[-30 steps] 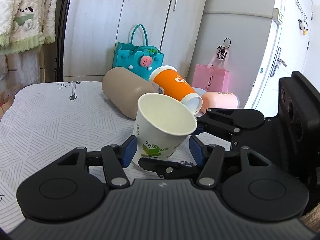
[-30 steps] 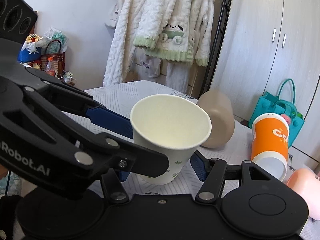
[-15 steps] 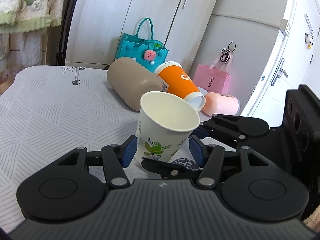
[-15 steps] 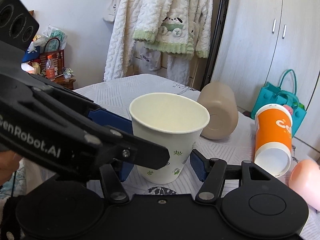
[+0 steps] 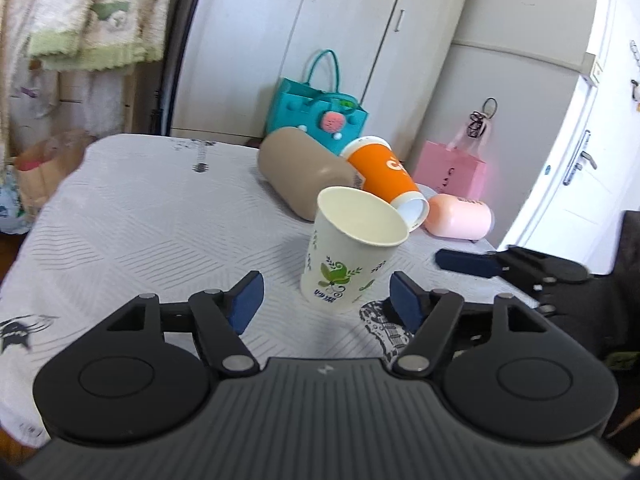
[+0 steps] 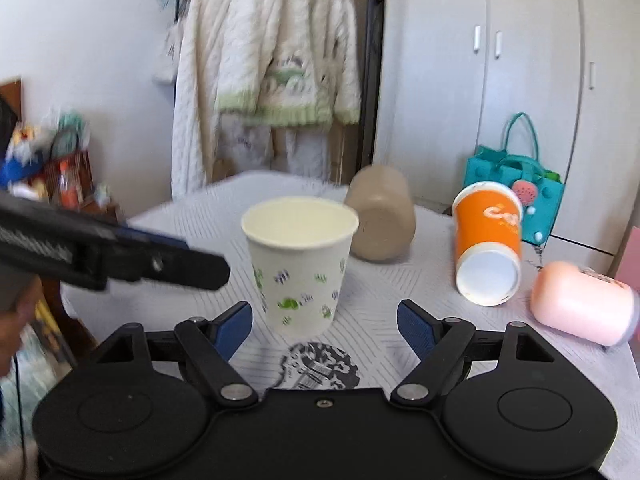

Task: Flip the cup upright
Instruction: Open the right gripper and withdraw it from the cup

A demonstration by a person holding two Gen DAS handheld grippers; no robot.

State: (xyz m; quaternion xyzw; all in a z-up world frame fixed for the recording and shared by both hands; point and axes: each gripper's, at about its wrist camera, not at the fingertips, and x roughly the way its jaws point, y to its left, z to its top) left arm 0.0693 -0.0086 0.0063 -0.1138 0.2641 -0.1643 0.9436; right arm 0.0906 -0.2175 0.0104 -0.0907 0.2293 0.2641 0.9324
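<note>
A white paper cup with green leaf print (image 5: 352, 252) stands upright on the patterned tablecloth, mouth up; it also shows in the right wrist view (image 6: 300, 264). My left gripper (image 5: 326, 300) is open, its blue pads apart from the cup on either side, just in front of it. My right gripper (image 6: 324, 324) is open too, pulled back from the cup. The right gripper's finger shows at the right of the left wrist view (image 5: 480, 266), and the left gripper's finger shows at the left of the right wrist view (image 6: 120, 256).
Behind the cup lie a beige cup (image 5: 304, 172), an orange paper cup (image 5: 384, 176) and a pink cup (image 5: 460, 216), all on their sides. A teal bag (image 5: 316, 116) and a pink bag (image 5: 448, 168) stand beyond the table. The table edge (image 5: 24, 240) is at left.
Both grippers opened and drew back from the white cup, which now stands free on the table. The views are slightly blurred from motion.
</note>
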